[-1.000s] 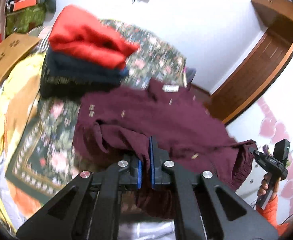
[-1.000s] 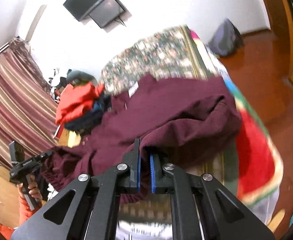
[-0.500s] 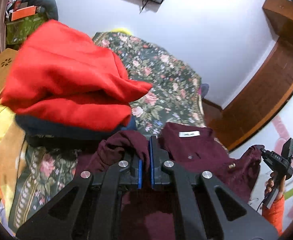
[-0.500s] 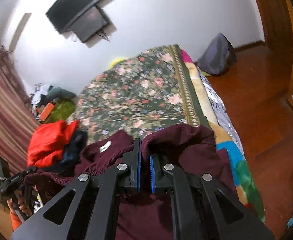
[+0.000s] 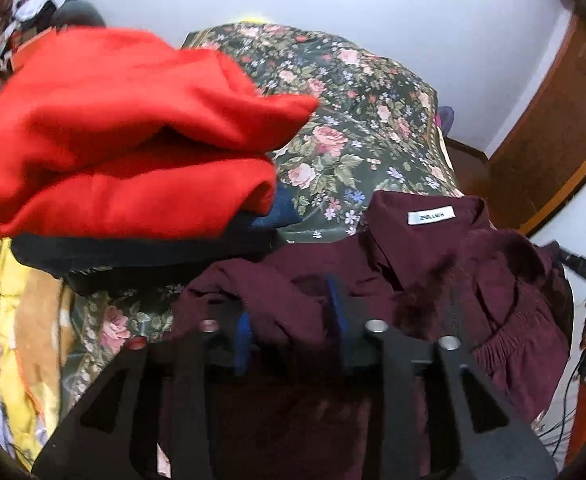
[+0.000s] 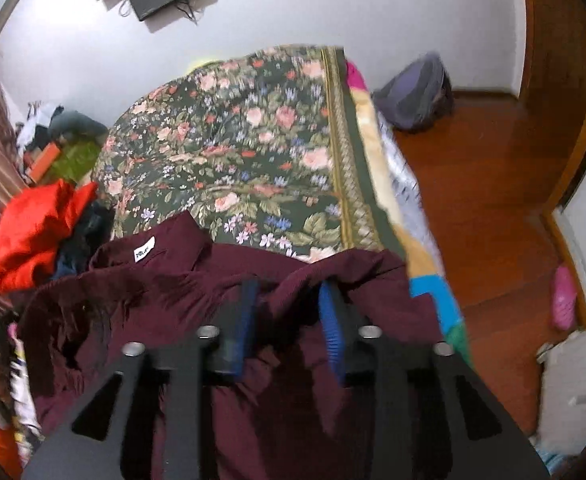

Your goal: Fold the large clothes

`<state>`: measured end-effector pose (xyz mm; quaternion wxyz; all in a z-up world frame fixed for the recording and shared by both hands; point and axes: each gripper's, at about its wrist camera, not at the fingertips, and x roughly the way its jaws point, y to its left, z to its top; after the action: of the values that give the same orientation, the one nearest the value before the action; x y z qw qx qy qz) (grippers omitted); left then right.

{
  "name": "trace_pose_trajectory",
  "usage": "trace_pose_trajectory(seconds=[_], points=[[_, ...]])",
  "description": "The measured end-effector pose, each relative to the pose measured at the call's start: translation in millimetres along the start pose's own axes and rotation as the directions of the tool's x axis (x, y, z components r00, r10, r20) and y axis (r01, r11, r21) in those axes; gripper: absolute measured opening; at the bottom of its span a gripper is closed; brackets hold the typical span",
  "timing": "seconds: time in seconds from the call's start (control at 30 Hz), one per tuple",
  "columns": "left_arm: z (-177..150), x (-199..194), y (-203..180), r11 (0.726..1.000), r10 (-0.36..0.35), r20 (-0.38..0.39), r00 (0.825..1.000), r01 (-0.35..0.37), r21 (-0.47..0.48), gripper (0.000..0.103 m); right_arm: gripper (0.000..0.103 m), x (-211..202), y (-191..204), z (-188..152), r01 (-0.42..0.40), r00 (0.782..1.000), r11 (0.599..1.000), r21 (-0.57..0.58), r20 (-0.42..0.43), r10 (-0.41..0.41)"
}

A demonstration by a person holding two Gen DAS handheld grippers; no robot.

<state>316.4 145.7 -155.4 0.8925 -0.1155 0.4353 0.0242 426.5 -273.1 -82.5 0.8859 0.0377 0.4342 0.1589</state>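
Your left tool [image 5: 289, 320] and right tool [image 6: 289, 316] are both opening, a fold of the ribbed maroon shirt [image 6: 197, 280] loose between each pair of blue pads. It lies crumpled on the floral bedspread [image 6: 245, 152], beside fuzzy red fleece [image 5: 125, 132].

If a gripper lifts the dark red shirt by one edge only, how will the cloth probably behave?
The dark red shirt would probably hang limp, since it already lies in soft wrinkles and bunches between the blue fingers. It looks fairly thick, so perhaps a little heavy. The ribbed surface suggests it should not slip easily.
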Motion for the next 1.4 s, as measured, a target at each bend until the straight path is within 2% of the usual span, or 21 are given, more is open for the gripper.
trace_pose_trajectory(seconds=[0.03,0.23,0.33,0.47,0.57,0.6,0.7,0.77,0.83,0.97,1.03,1.1,1.2,1.27,1.3,1.37,1.4], points=[[-1,-7,-3,1.0,0.0,0.012,1.0,0.0,0.012,0.042,0.045,-10,3,-2,-0.005,1.0,1.0,-0.014,0.019,0.005],[-10,-37,-15,0.999,-0.013,0.054,0.998,0.011,0.033,0.05,0.046,-38,34,-12,-0.023,0.998,0.995,-0.1,0.048,0.028],[-17,-61,-20,0.998,0.006,0.12,0.993,-0.014,0.069,0.058,0.046,-45,55,-22,-0.039,0.998,0.988,-0.15,0.041,0.045],[-30,-93,-28,0.988,0.055,0.214,0.975,-0.083,0.127,0.072,0.046,-44,84,-37,-0.064,0.997,0.975,-0.212,0.031,0.072],[-46,-105,-23,0.986,0.081,0.247,0.966,-0.114,0.119,0.088,0.046,-39,107,-49,-0.081,0.996,0.963,-0.258,0.016,0.088],[-50,-106,-20,0.986,0.093,0.252,0.963,-0.124,0.108,0.089,0.046,-37,114,-53,-0.087,0.996,0.959,-0.271,0.009,0.093],[-68,-99,-4,0.984,0.159,0.223,0.962,-0.173,0.045,0.09,0.046,-28,131,-64,-0.103,0.995,0.946,-0.307,-0.015,0.104],[-81,-87,13,0.981,0.194,0.164,0.967,-0.192,-0.031,0.09,0.046,-21,138,-73,-0.106,0.994,0.94,-0.325,-0.034,0.101],[-93,-76,29,0.976,0.195,0.106,0.975,-0.182,-0.118,0.09,0.046,-14,142,-81,-0.105,0.994,0.936,-0.335,-0.06,0.09],[-116,-49,62,0.939,0.125,-0.006,0.992,-0.12,-0.324,0.089,0.046,6,145,-98,-0.089,0.991,0.935,-0.344,-0.123,0.049],[-123,-38,70,0.917,0.071,-0.036,0.997,-0.079,-0.391,0.089,0.047,9,145,-106,-0.065,0.994,0.929,-0.363,-0.105,0.029],[-129,-22,78,0.882,-0.016,-0.06,0.998,-0.014,-0.471,0.09,0.051,7,145,-109,-0.052,0.996,0.925,-0.377,-0.083,0.022],[-130,3,78,0.845,-0.127,-0.096,0.987,0.057,-0.532,0.089,0.054,7,142,-107,-0.06,0.996,0.93,-0.362,-0.088,0.03],[-131,20,78,0.805,-0.205,-0.105,0.973,0.107,-0.584,0.089,0.055,7,141,-107,-0.07,0.995,0.934,-0.35,-0.093,0.039],[-132,31,78,0.777,-0.251,-0.105,0.962,0.136,-0.615,0.089,0.055,7,140,-107,-0.073,0.995,0.935,-0.347,-0.095,0.042],[-130,43,75,0.751,-0.283,-0.092,0.955,0.161,-0.641,0.09,0.055,7,142,-108,-0.07,0.995,0.935,-0.349,-0.096,0.039],[-127,45,72,0.756,-0.267,-0.083,0.96,0.155,-0.637,0.089,0.055,7,143,-108,-0.065,0.995,0.933,-0.353,-0.095,0.034]])
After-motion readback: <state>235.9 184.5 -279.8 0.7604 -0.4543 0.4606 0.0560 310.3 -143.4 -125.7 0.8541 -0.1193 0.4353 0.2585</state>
